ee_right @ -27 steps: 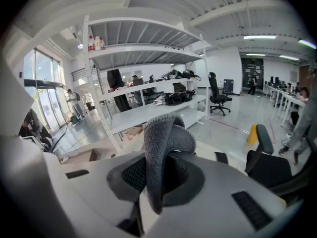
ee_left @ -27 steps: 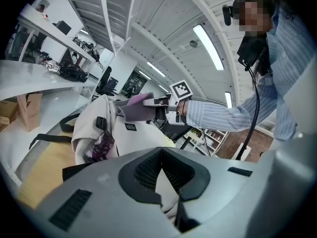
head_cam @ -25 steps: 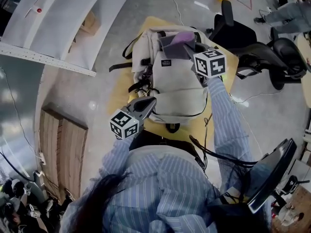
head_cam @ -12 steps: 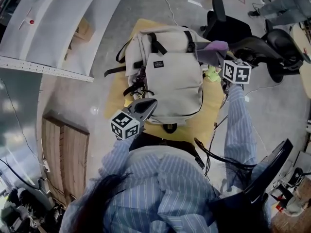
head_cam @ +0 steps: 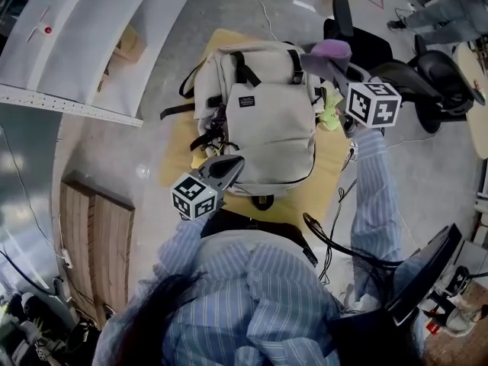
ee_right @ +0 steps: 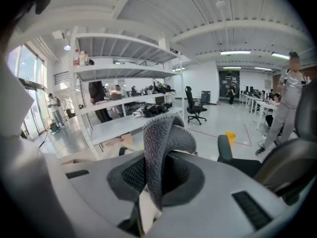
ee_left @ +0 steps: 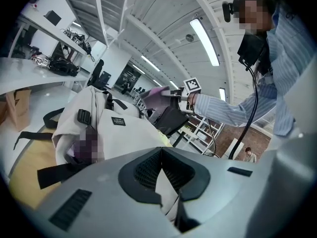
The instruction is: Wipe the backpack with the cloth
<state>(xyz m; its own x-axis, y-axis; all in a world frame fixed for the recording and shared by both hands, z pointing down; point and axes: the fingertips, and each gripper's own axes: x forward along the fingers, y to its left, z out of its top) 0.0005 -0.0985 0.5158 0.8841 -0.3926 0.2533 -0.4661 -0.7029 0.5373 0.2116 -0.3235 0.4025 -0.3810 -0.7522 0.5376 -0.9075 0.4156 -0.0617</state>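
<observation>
Step in hand, as I read it: carrying the cloth to the bag, no wiping contact right now. Right gripper (head_cam: pixel 338 69) is pinching the grey-purple cloth (head_cam: pixel 328 51), which is folding up over the jaws; it's hanging in the air off the upper right corner of the backpack (head_cam: pixel 267 128), clear of the fabric. Left gripper (head_cam: pixel 233 163) is sitting at the bag's lower left edge, jaws pressed together with nothing visibly between them, probably steadying. Backpack is lying flat, front panel up, on the yellow surface (head_cam: pixel 324 178). Next move is likely calling for lowering the cloth flat onto the front panel and dragging it across while the left is bracing the bag. Containers: the backpack is looking closed from above, so I'm not seeing any contents. Small yellow-green item (head_cam: pixel 330 117) is lying just beside its right side, outside it.
</observation>
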